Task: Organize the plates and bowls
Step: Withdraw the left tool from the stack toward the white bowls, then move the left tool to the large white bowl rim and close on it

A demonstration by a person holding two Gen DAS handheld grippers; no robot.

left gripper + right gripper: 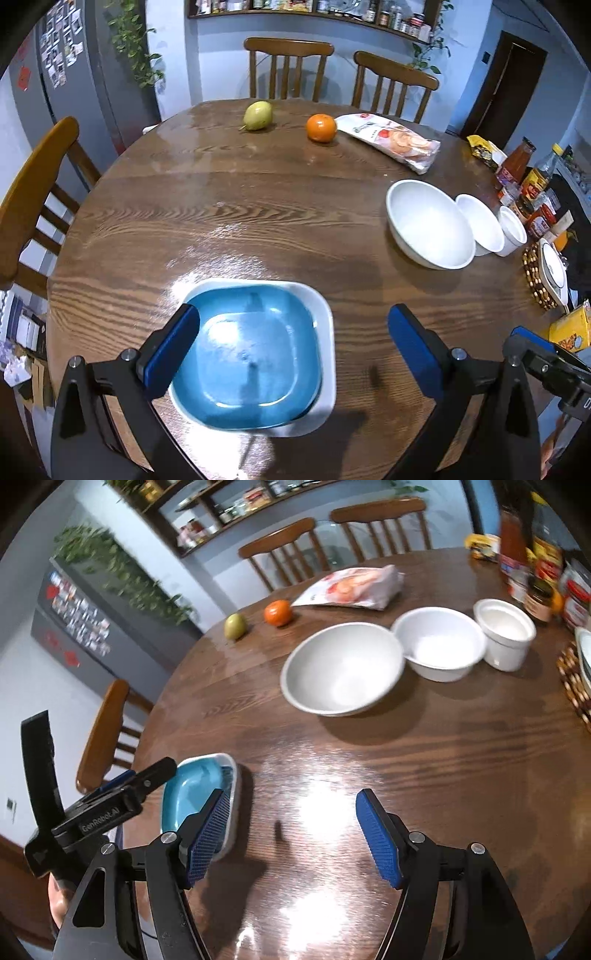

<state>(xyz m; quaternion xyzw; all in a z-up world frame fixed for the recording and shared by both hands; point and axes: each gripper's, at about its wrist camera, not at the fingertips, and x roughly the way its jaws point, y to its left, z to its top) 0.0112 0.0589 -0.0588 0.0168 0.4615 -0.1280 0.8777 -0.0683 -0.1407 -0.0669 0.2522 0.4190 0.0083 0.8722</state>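
A blue square plate (251, 354) lies nested in a white square plate (327, 332) at the near edge of the round wooden table (258, 221). My left gripper (293, 314) hovers above this stack, open wide, its pads touching nothing. To the right stand three white bowls in a row: large (430, 225), medium (480, 225), small (513, 230). My right gripper (291, 797) is open over bare tabletop, just right of the blue plate (192, 790), with nothing between its fingers. Ahead of it are the large bowl (341, 668), medium bowl (439, 642) and small bowl (504, 633).
A pear (258, 115), an orange (321, 127) and a snack bag (395, 142) lie at the far side. Bottles and jars (524, 173) crowd the right edge, beside a beaded trivet (535, 280) bearing a dish. Wooden chairs (288, 66) ring the table.
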